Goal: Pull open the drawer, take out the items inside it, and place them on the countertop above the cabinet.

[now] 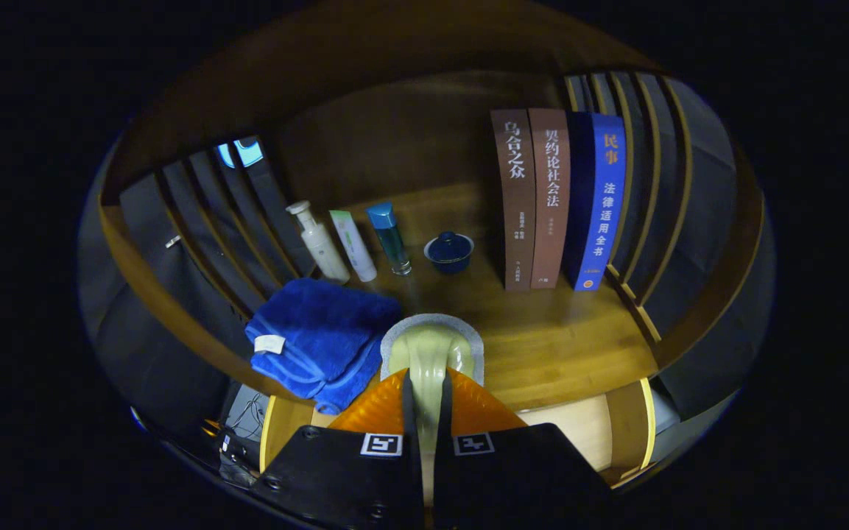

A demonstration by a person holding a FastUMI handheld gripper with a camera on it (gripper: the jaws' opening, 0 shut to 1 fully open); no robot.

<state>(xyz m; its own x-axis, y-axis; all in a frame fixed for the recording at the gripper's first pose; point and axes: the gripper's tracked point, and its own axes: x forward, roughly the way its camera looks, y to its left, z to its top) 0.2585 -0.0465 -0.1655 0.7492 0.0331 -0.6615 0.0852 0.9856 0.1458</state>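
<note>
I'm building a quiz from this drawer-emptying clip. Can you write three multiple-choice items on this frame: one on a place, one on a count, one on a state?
1. Where does the blue towel lie?
A. on the countertop, left of the fingers
B. on top of the books
C. inside the lidded cup

2. How many books stand upright?
A. one
B. three
C. five

3. What is the gripper doing?
A. open, holding nothing
B. shut on a bottle
C. shut on the pale pouch

Answers: 1 A, the towel rests folded on the countertop at its front edge; 2 B, three spines stand side by side; 3 C, both fingers pinch the pouch's neck.
</note>
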